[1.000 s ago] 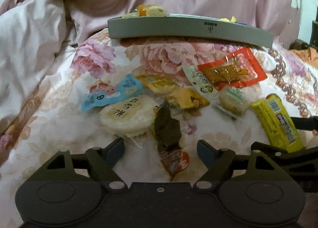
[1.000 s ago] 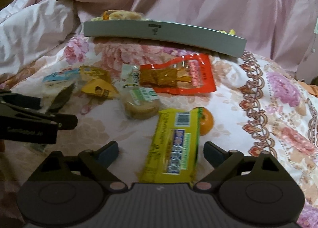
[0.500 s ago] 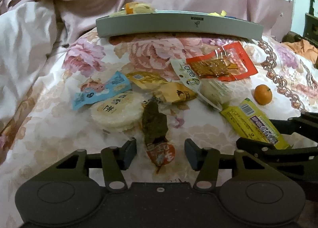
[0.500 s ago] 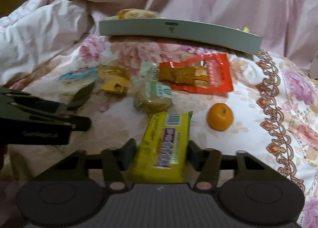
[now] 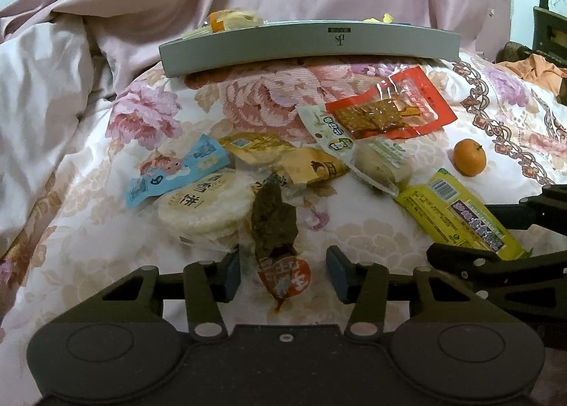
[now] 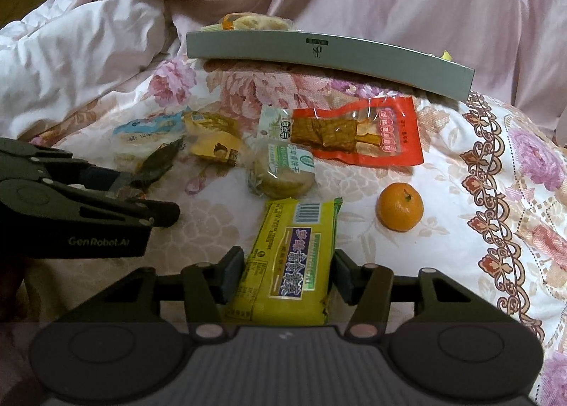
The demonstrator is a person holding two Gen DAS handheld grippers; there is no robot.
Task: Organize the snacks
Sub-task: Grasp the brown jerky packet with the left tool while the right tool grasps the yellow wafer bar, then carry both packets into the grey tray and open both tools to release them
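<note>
A grey tray (image 6: 329, 51) is seen at the far edge of the floral quilt (image 6: 478, 193). Only in the right wrist view is the right gripper (image 6: 287, 275) shown closed against the sides of the yellow barcoded snack pack (image 6: 292, 257). In the left view, the left gripper (image 5: 283, 273) is held partly open around the dark brown packet (image 5: 274, 229), untouched by either finger.

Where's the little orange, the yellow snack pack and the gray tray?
orange (image 6: 399, 207), right wrist view, middle of its peel.
yellow snack pack (image 6: 288, 260), right wrist view, purple label.
gray tray (image 5: 312, 46), left wrist view, front wall.
</note>
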